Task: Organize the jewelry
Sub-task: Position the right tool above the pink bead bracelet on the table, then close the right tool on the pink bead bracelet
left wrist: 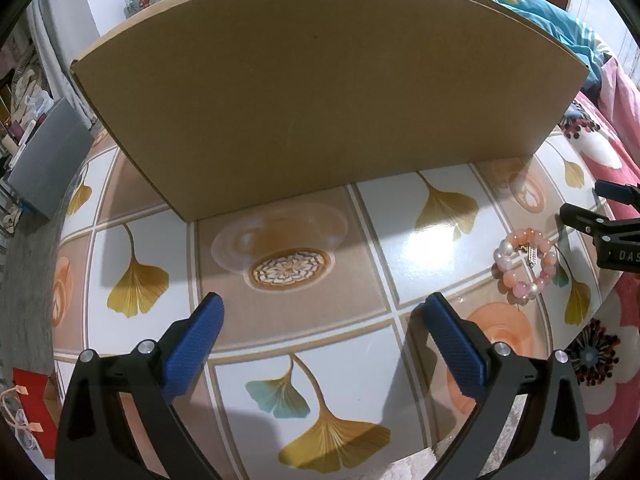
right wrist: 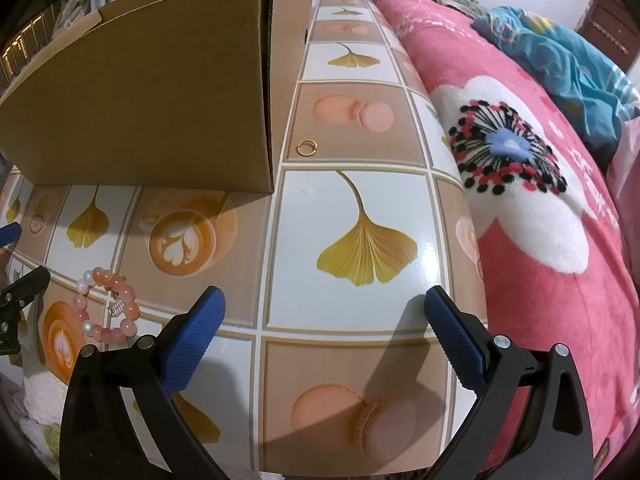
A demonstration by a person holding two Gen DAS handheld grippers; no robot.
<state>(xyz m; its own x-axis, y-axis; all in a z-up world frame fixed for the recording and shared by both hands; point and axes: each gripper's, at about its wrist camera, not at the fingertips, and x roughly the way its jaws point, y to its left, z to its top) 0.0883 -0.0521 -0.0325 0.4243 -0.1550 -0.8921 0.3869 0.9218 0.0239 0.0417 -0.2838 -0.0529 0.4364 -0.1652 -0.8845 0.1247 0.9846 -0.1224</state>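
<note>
Your beaded bracelet (left wrist: 526, 265) lay flat on the worktop (left wrist: 432, 236), a loop of peach, pink and pearly beads with a small silver charm resting inside the ring. It sat toward the right side of your left wrist view and at the lower left of your right wrist view, so it lay between your two grippers. A small gold ring (right wrist: 306, 147) lay further off on a brown tile, just beside the near corner of the cardboard box (left wrist: 320, 92) and well apart from the bracelet. A clear plastic dish (left wrist: 280, 232) rested on the worktop against the foot of the box wall, straight ahead of your left gripper (left wrist: 320, 312).

Your left gripper hung above the patterned surface with its blue pads spread wide and nothing between them. Your right gripper (right wrist: 322, 306) was likewise spread wide and empty, over a white tile with a ginkgo leaf; the bracelet lay just to the left of its left finger. A pink floral blanket (right wrist: 540, 208) ran along the worktop's right edge, with a teal cloth (right wrist: 560, 60) bunched further back
</note>
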